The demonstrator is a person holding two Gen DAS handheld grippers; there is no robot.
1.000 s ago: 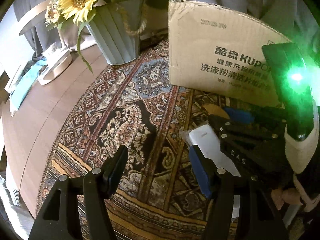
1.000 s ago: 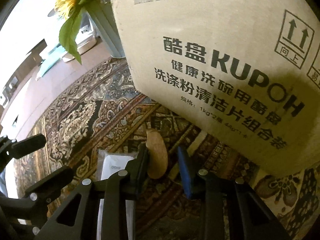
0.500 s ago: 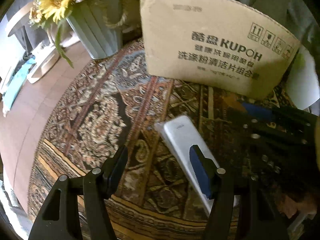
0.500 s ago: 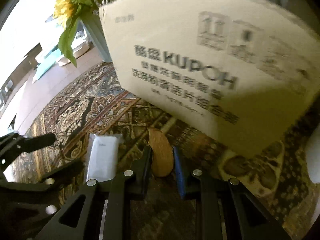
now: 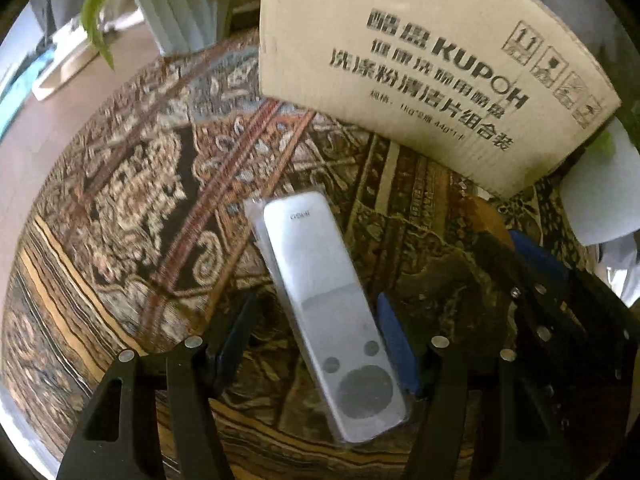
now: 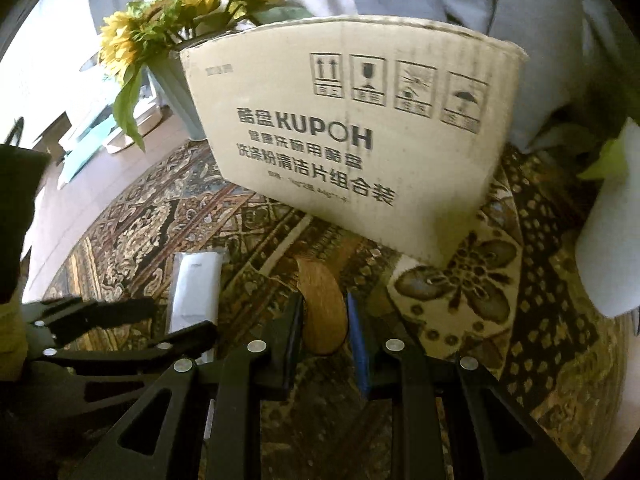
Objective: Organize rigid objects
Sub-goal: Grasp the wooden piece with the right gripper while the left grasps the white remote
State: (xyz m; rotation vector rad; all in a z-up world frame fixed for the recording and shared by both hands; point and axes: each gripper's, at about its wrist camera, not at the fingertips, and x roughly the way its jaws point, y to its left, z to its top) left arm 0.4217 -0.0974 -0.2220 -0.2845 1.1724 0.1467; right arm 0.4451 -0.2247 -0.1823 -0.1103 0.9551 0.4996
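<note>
Left wrist view: left gripper [image 5: 316, 330] fingers spread wide around white remote [image 5: 330, 312] lying flat on patterned surface [image 5: 132, 184], cardboard box [image 5: 432, 68] beyond. Right wrist view: right gripper [image 6: 325, 330] fingers pinching tan wooden piece [image 6: 323, 310].

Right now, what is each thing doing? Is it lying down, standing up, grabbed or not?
White remote: lying flat on the rug, in clear wrap, not gripped.
Left gripper: open around the remote.
Wooden piece: pinched.
Right gripper: shut on the wooden piece.
Cardboard box: standing upright.
Sunflower pot: upright behind the box.
</note>
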